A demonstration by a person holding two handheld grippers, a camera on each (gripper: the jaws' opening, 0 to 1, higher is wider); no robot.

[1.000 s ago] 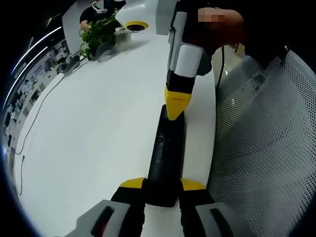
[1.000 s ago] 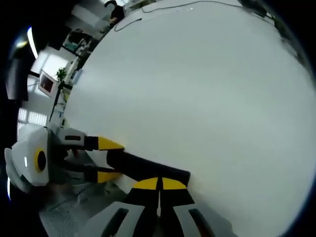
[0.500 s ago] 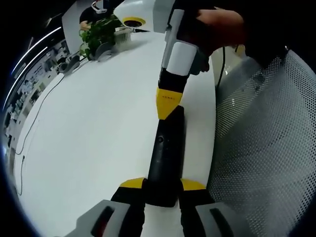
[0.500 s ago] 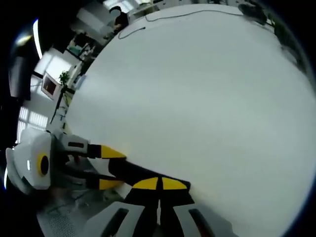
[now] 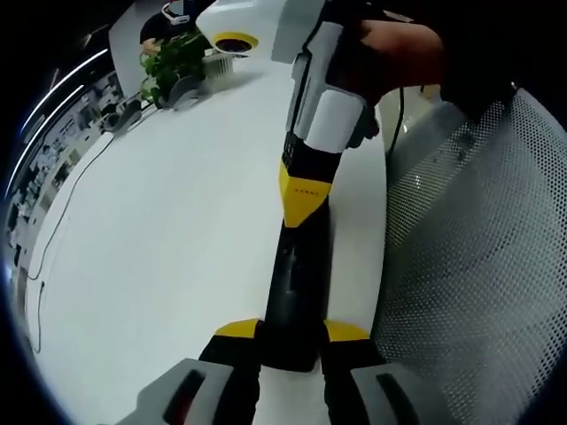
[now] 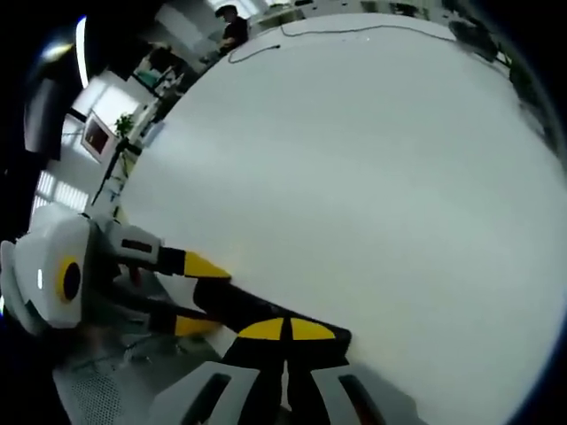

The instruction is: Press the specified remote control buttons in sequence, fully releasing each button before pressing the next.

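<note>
A long black remote (image 5: 297, 283) lies along the white table (image 5: 177, 221), near its edge. My left gripper (image 5: 292, 329) is shut on the remote's near end, one yellow tip on each side. My right gripper (image 5: 304, 199) comes down from above with its jaws shut together, and their yellow tips touch the remote's top face past the middle. In the right gripper view the shut right gripper (image 6: 285, 329) sits over the remote (image 6: 239, 305), and the left gripper (image 6: 197, 295) clamps it from the left. A hand (image 5: 399, 44) holds the right gripper.
A perforated grey chair back (image 5: 478, 266) stands close along the table's right edge. A potted plant (image 5: 173, 66) and a thin cable (image 5: 62, 212) lie at the far left of the table. Open white tabletop (image 6: 354, 177) stretches beyond the remote.
My right gripper's tips have slid a little along the remote toward the left gripper and sit lower on it. The left gripper and the remote have stayed put.
</note>
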